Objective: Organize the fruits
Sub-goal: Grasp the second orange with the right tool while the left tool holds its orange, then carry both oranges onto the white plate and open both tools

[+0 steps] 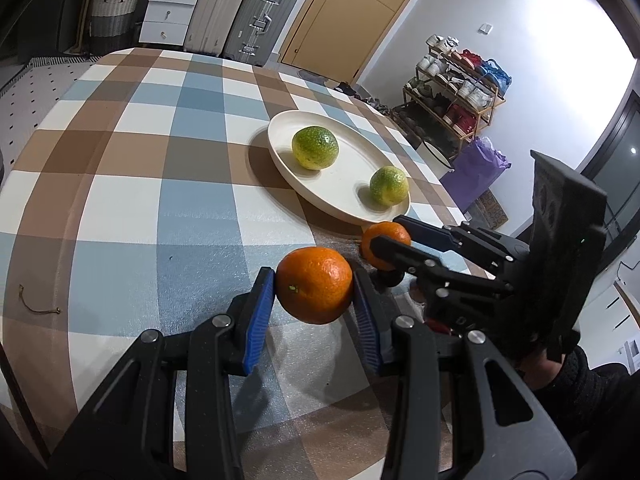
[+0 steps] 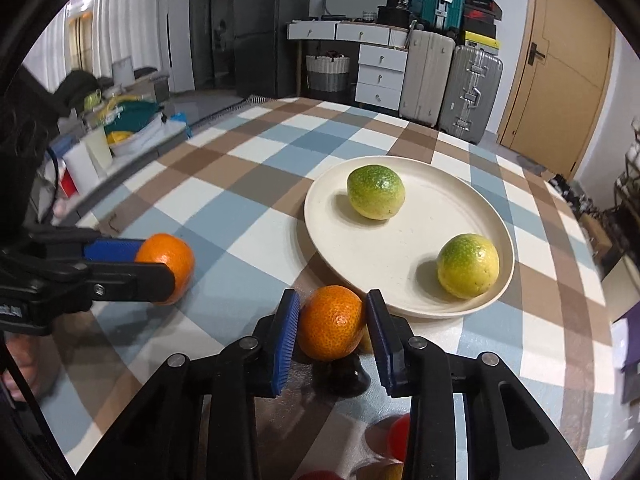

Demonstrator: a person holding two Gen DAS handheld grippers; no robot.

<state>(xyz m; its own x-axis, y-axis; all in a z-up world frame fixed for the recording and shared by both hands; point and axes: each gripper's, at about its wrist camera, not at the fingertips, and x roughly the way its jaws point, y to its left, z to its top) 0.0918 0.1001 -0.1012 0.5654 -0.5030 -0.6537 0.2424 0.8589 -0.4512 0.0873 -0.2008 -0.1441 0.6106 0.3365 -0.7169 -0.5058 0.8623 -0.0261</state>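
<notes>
Gripping one orange each: the left hand-held gripper (image 1: pixel 314 286) has its blue pads (image 1: pixel 259 312) pressed on both sides of the larger orange (image 1: pixel 315 284), which sits low over a blue square of the checked cloth on the desk (image 1: pixel 120 184). Can't tell if that orange touches the cloth or hangs just above it.

The right hand-held gripper (image 2: pixel 333 326) is clamped on the smaller orange (image 2: pixel 332 328), pads touching left and right flanks. In its own wrist view a dark shadow lies under the fruit, so it looks slightly off the surface; not certain.

From the left wrist view the right hand-held gripper (image 1: pixel 386 249) comes in from the right side, its orange just beside the near rim of the cream plate (image 1: pixel 280 148). From the right wrist view the left hand-held gripper (image 2: pixel 160 264) comes in from the left, its orange well apart from the plate.

Plate contents: two green-yellow citrus fruits, the bigger one (image 2: pixel 375 192) toward the far side, the smaller one (image 2: pixel 467 266) near the right rim. They are apart from each other, both resting on the plate floor.

Something red and something yellow show at the bottom edge of the right wrist view, under the gripper; too cropped to identify. A short bit of string (image 1: pixel 38 304) lies on the cloth at far left.
</notes>
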